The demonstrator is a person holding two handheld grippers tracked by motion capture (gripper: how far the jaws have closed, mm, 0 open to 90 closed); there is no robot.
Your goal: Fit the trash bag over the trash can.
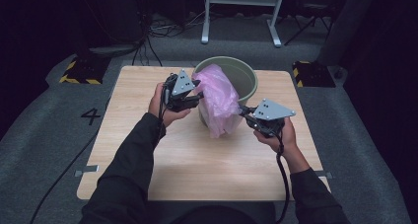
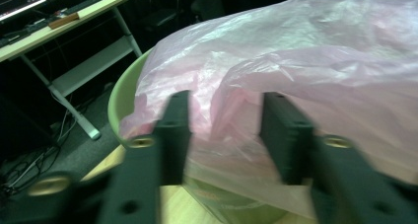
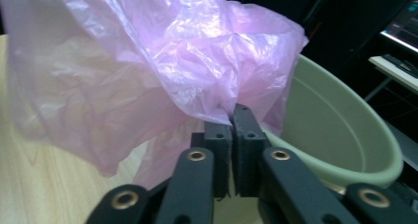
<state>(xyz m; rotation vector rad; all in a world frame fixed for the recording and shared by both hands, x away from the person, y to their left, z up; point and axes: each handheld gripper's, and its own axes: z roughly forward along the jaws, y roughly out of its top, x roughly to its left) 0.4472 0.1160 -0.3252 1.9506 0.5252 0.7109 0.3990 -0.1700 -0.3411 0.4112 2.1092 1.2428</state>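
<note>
- Right gripper (image 3: 231, 116): jaws clenched on thin pink plastic bag (image 3: 148, 61).
- Left gripper (image 2: 224, 130): jaws parted, bag film between, not pinched.
- Bag drapes over round green plastic bucket (image 1: 246, 76).

Pink translucent bag (image 1: 217, 98); bucket (image 1: 244, 76) seemingly pale green; light wood-grain table (image 1: 197, 160).

We see a thin, crumpled pink plastic bag (image 1: 217, 98) draped over the near rim of a green bucket (image 1: 245, 78). The bucket stands upright at the table's far edge.
</note>
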